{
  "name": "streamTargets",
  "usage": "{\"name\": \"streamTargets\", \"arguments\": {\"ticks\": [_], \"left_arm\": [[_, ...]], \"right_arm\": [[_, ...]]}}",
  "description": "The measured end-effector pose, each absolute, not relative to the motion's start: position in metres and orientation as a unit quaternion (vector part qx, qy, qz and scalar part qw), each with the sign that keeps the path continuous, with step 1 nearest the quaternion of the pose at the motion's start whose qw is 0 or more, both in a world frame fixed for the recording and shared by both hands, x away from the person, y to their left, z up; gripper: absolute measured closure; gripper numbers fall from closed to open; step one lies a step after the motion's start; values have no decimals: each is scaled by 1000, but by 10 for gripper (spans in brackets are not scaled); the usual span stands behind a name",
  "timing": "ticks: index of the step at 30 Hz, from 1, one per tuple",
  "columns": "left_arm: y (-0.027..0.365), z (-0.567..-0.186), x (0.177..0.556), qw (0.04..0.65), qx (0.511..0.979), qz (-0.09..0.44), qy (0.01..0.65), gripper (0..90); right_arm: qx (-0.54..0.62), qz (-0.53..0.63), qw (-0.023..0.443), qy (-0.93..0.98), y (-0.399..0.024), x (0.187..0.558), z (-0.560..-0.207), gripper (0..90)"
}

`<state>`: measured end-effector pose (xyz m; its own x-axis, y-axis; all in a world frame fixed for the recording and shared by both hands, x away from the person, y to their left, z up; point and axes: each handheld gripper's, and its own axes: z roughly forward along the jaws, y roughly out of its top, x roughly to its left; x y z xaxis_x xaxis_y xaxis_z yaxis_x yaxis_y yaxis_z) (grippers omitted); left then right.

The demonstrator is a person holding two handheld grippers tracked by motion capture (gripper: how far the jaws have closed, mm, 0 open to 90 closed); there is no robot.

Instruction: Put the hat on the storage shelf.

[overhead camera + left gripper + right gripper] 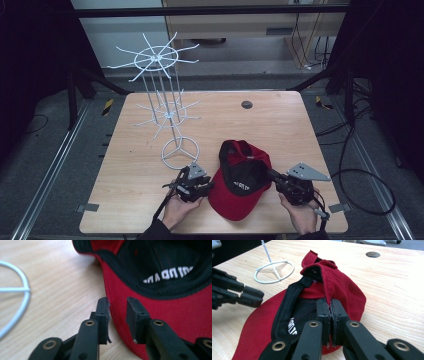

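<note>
My right gripper (330, 315) is clamped on the side rim of the red cap (240, 192), lying upside down at the table's near edge, so I should slide my open left gripper (117, 312) over the brim edge before squeezing.

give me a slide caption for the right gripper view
Right hand-held gripper shut on red cap rim.

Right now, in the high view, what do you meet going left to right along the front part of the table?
Left gripper → red cap, lying upside down → right gripper, shut on the cap's side edge. The white wire stand sits farther back, above the left gripper, so it is left out of the row.
</note>
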<state>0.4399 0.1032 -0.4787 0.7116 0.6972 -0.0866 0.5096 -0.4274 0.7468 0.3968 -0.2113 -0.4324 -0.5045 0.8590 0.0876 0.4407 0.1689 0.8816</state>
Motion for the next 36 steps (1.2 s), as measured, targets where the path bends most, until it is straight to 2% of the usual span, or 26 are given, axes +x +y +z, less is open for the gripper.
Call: {"name": "streamTargets", "arguments": {"ticks": [6,11,26,36], "left_arm": [[105,-451,444,431,821,138,348,610],[85,-425,452,445,819,170,320,536],[39,-400,470,462,827,181,265,476],[13,-402,476,449,840,186,240,490]], "right_arm": [[442,469,225,730,-213,398,-427,876],[433,471,233,732,-213,401,-422,876],[425,464,242,739,-206,410,-411,876],[417,466,246,741,-203,414,-406,876]]}}
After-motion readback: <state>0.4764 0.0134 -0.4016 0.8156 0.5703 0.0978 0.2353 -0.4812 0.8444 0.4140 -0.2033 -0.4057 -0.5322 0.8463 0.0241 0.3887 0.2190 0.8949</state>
